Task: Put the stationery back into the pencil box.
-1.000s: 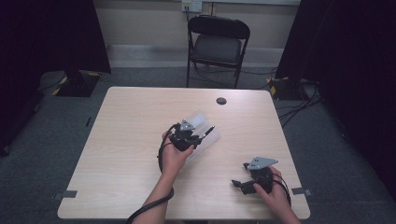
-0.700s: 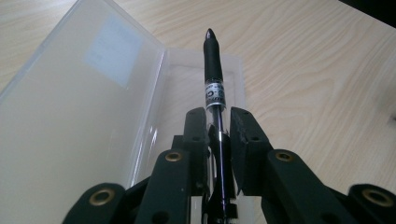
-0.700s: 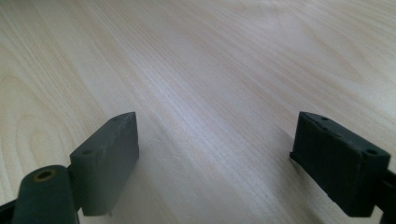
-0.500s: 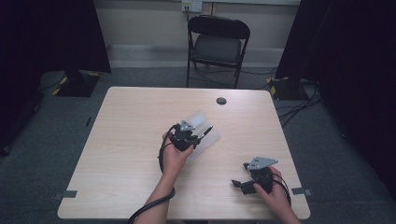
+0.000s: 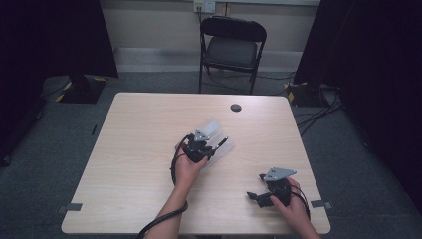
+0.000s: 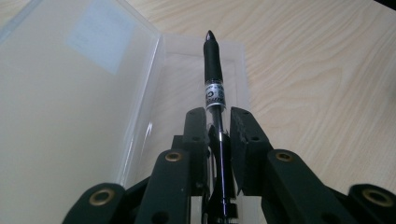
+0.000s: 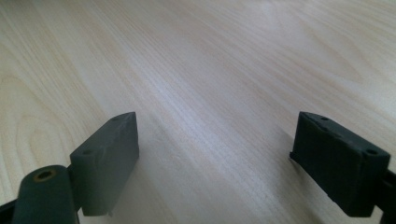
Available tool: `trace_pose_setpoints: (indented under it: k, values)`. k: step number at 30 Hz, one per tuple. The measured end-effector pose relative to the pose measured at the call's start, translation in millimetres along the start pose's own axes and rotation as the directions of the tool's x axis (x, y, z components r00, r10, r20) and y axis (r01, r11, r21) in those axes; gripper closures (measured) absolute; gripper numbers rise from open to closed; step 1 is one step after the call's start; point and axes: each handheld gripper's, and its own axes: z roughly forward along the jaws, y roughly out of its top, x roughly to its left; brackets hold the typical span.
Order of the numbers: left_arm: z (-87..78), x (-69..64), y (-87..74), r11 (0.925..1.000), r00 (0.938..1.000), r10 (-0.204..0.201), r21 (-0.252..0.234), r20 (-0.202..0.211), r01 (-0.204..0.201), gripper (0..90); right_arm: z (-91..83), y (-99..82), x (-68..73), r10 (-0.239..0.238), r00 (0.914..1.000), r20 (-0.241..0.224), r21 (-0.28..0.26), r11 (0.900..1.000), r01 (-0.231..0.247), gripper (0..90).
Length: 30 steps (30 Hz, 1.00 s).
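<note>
A person sits at the near edge of a light wooden tabletop (image 5: pixel 139 149), holding a black two-jaw gripper in each hand.

The left gripper (image 6: pixel 218 128) is near the middle of the tabletop, a little toward the near edge. Its jaws are clenched on a black pen (image 6: pixel 214 74), pinching the clear lower part of the barrel between the two pads. In the left gripper view the pen points straight away from the jaws, its dark tip out in front. The pen hangs over a clear plastic case (image 6: pixel 84 88) that lies open on the wood, its lid spread flat to one side with a pale label on it. The pen's tip sits above the narrower tray half of the case. Whether the pen touches the tray cannot be told. In the high view the case (image 5: pixel 215 130) shows as a pale, see-through shape just beyond the left gripper (image 5: pixel 209 144), toward the far edge.

The right gripper (image 7: pixel 217 163) rests near the near right corner of the tabletop, well apart from the case. Its jaws are released, spread wide with bare wood between the pads.

A small dark round disc (image 5: pixel 236 107) lies close to the far edge. A black folding chair (image 5: pixel 230 50) stands beyond the table.
</note>
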Motion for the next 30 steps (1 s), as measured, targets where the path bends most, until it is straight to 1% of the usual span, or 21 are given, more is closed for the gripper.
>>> trace_pose_setpoints:
  k: [1,3,4,5,6,7,10,12,16,18,19,24,25,26,30]
  values:
    - [0.7,-0.1,-0.4,1.0000,1.0000,-0.003,-0.004,0.005,0.003,77.4,0.0,0.0,0.0,0.000,1.0000,0.000,0.000,1.0000,0.000,13.7]
    - [1.4,-0.4,-1.4,0.9999,0.9999,-0.016,-0.005,0.003,0.016,77.4,0.0,0.0,0.0,0.000,1.0000,0.000,0.000,1.0000,0.000,13.7]
    - [1.4,-0.4,-1.4,0.9999,0.9999,-0.016,-0.005,0.003,0.016,77.4,0.0,0.0,0.0,0.000,1.0000,0.000,0.000,1.0000,0.000,13.7]
    - [0.8,1.3,-1.2,1.0000,1.0000,0.002,0.004,0.003,-0.002,77.4,0.0,0.0,0.0,0.000,1.0000,0.000,0.000,1.0000,0.000,13.8]
    - [1.0,1.2,-1.4,1.0000,1.0000,-0.001,0.001,0.001,0.001,77.4,0.0,0.0,0.0,0.000,1.0000,0.000,0.000,1.0000,0.000,13.8]
    - [1.3,0.6,-1.8,0.9999,0.9999,-0.014,-0.001,0.000,0.014,77.4,0.0,0.0,0.0,0.000,1.0000,0.000,0.000,1.0000,0.000,13.7]
    - [2.5,0.3,-2.6,0.9997,0.9997,-0.023,-0.006,-0.002,0.023,77.4,0.0,0.0,0.0,0.000,1.0000,0.000,0.000,1.0000,0.000,13.7]
    - [3.3,0.6,-3.3,0.9999,0.9999,-0.017,-0.001,0.002,0.017,77.3,0.0,0.0,0.1,0.001,1.0000,0.000,0.000,1.0000,-0.001,13.7]
    - [5.4,0.6,-5.1,0.9998,0.9998,-0.019,0.003,-0.002,0.019,77.3,0.0,0.0,0.0,0.000,1.0000,0.000,0.000,1.0000,0.000,13.7]
    - [5.4,1.9,-5.3,0.9999,0.9999,-0.011,0.009,-0.007,0.011,77.3,0.0,0.0,0.1,0.002,1.0000,0.000,0.001,1.0000,-0.002,13.7]
    - [5.8,1.3,-5.6,0.9998,0.9998,-0.021,0.006,-0.007,0.021,77.3,0.0,0.0,0.0,0.000,1.0000,0.000,0.000,1.0000,0.000,13.7]
    - [5.9,2.5,-5.7,0.9997,0.9997,-0.021,0.015,-0.012,0.021,77.3,0.0,0.0,0.0,0.000,1.0000,0.000,0.000,1.0000,0.000,13.7]
    - [6.1,2.4,-6.0,0.9995,0.9995,-0.032,0.007,-0.010,0.032,77.3,0.0,0.0,0.0,0.000,1.0000,0.000,0.000,1.0000,0.000,13.7]
    - [5.7,3.0,-6.0,0.9997,0.9996,-0.024,0.010,-0.012,0.024,77.3,-0.1,0.0,0.1,0.001,1.0000,0.000,0.001,1.0000,-0.001,13.7]
    - [5.1,3.2,-7.1,0.9993,0.9993,-0.036,0.013,-0.015,0.036,77.3,0.0,0.0,0.1,0.001,1.0000,0.000,0.000,1.0000,-0.001,13.7]
